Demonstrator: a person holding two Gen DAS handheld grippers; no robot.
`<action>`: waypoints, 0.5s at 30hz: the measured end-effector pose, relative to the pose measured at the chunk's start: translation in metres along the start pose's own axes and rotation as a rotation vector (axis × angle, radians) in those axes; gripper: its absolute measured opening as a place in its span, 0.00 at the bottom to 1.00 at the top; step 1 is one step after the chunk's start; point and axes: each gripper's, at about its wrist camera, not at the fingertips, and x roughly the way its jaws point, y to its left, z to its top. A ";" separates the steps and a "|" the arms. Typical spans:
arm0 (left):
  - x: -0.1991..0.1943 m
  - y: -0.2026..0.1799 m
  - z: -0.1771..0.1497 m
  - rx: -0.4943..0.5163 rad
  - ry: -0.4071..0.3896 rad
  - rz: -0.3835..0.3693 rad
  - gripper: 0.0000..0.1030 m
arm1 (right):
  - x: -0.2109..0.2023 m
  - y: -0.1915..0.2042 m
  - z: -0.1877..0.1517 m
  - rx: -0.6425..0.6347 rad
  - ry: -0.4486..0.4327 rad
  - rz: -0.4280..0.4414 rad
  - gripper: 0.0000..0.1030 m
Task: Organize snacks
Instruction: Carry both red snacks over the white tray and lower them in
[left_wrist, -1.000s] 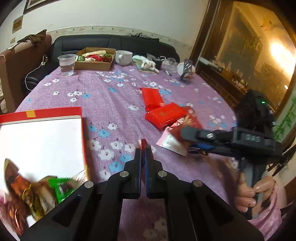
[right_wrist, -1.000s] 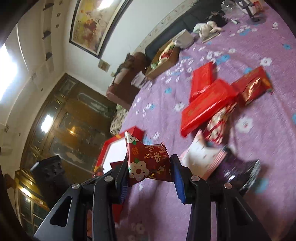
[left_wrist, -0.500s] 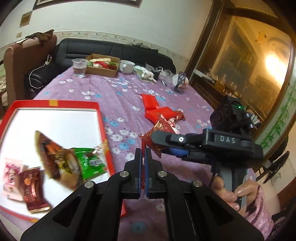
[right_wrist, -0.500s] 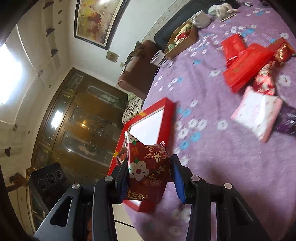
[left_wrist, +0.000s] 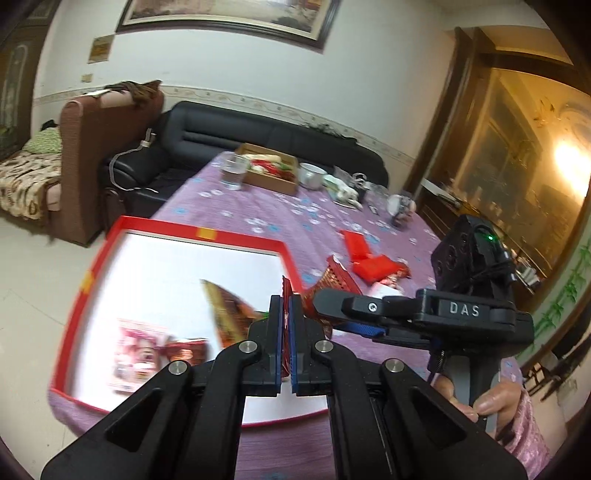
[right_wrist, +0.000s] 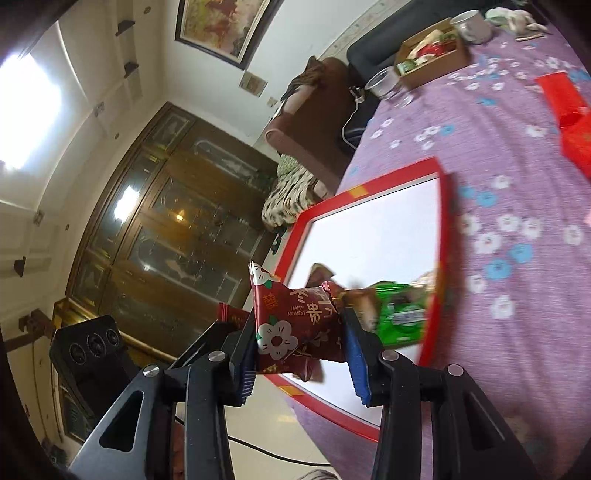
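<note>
In the left wrist view, the left gripper (left_wrist: 283, 317) is seen with its fingers pressed together on a thin red foil snack packet (left_wrist: 285, 295), held edge-on above the shallow red-rimmed white tray (left_wrist: 207, 233). Blurred wrapped snacks (left_wrist: 147, 343) lie inside the tray, which rests on the purple flowered tablecloth (left_wrist: 258, 210). To the right, the right gripper (left_wrist: 325, 306) is held by a hand (left_wrist: 487, 398). Loose red packets (left_wrist: 369, 262) are left on the cloth beyond.

In the right wrist view, the right gripper (right_wrist: 299, 332) is clamped on a dark red flower-printed candy pouch (right_wrist: 295, 325), held over the near end of the tray (right_wrist: 358, 192). A green packet (right_wrist: 402, 317) lies in the tray behind it. A brown cardboard box of snacks (right_wrist: 432, 62) and a clear plastic cup (right_wrist: 384, 83) stand at the far end.
</note>
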 end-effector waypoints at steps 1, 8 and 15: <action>-0.002 0.005 0.001 0.002 -0.008 0.018 0.01 | 0.006 0.003 0.000 -0.003 0.008 -0.001 0.40; -0.004 0.028 0.007 0.021 -0.046 0.112 0.01 | 0.043 0.020 0.002 -0.024 0.035 -0.029 0.40; 0.004 0.047 0.009 0.030 -0.051 0.182 0.01 | 0.067 0.030 0.008 -0.057 0.042 -0.089 0.41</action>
